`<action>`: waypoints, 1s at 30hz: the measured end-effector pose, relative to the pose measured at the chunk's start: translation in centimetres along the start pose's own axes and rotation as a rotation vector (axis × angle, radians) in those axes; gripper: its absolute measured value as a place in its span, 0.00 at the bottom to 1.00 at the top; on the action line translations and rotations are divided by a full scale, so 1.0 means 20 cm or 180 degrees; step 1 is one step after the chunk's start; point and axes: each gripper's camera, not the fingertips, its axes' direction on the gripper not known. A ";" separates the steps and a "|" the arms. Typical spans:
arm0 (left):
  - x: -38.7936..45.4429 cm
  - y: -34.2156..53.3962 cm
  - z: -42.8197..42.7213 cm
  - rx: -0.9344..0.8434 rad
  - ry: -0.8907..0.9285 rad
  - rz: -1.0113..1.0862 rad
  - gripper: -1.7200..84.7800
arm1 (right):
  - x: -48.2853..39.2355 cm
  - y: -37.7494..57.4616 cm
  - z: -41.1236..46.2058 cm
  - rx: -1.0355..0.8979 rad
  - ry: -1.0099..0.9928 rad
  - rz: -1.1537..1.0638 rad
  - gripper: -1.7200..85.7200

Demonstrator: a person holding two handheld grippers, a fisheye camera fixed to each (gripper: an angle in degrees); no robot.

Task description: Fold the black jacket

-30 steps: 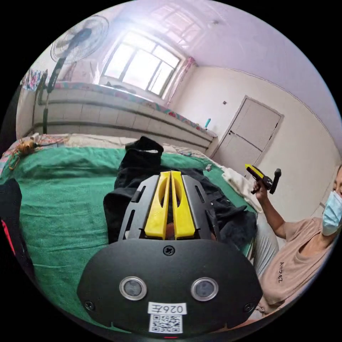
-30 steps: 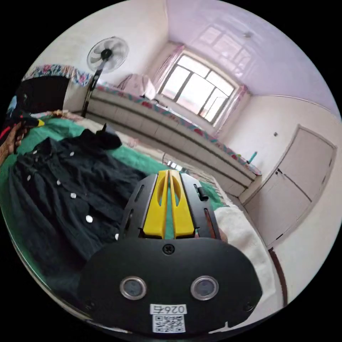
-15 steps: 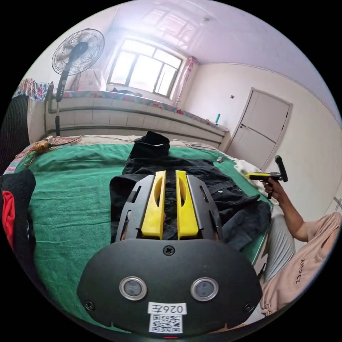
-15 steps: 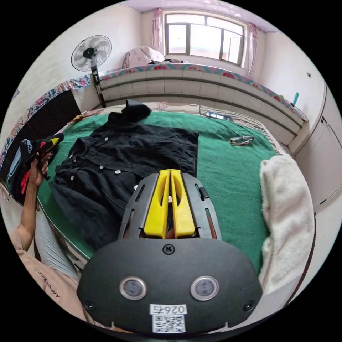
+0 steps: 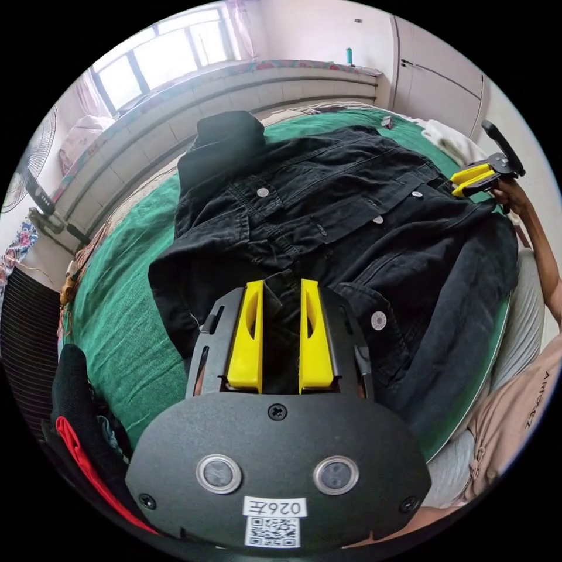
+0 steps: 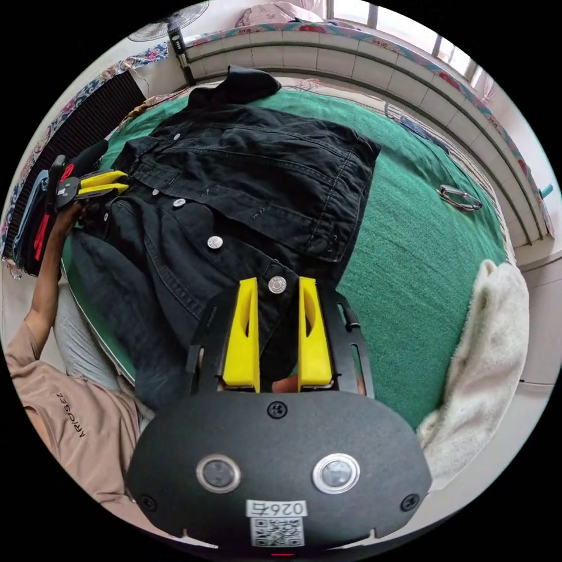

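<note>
The black jacket (image 5: 351, 222) lies spread front-up on the green bed cover (image 5: 117, 328), its silver buttons showing and its collar toward the window. My left gripper (image 5: 281, 288) is open low over one edge, and a fold of black fabric stands between its yellow jaws. In the right gripper view the jacket (image 6: 246, 158) reaches the bed's near edge. My right gripper (image 6: 277, 287) is open at the hem with a silver button (image 6: 277, 284) between its tips. Each gripper also appears in the other's view: the right gripper (image 5: 456, 182) and the left gripper (image 6: 120, 180), each held in a hand.
A white fluffy towel (image 6: 486, 351) lies along the bed's side and a metal clip (image 6: 461, 197) rests on the green cover (image 6: 421, 252). A pile of black and red clothes (image 5: 76, 410) sits by the left gripper. The person's beige shirt (image 6: 64, 404) is at the bed's near edge.
Both grippers have come down from pointing across the room to just over the jacket. The right jaws have opened from shut, and the left jaws have opened wider.
</note>
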 end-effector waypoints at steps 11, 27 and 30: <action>-0.17 0.16 -0.33 0.1060 0.0755 0.0074 0.03 | -0.05 0.24 -0.39 0.0713 0.0302 -0.0095 0.02; -0.39 0.06 -0.10 0.0615 0.0046 -0.1006 0.01 | 0.03 -0.24 0.01 0.0267 0.1635 0.0780 0.07; -0.40 0.09 -0.10 0.0734 0.0303 -0.0914 0.01 | -0.07 -0.18 -0.06 0.0671 0.1714 0.0667 0.03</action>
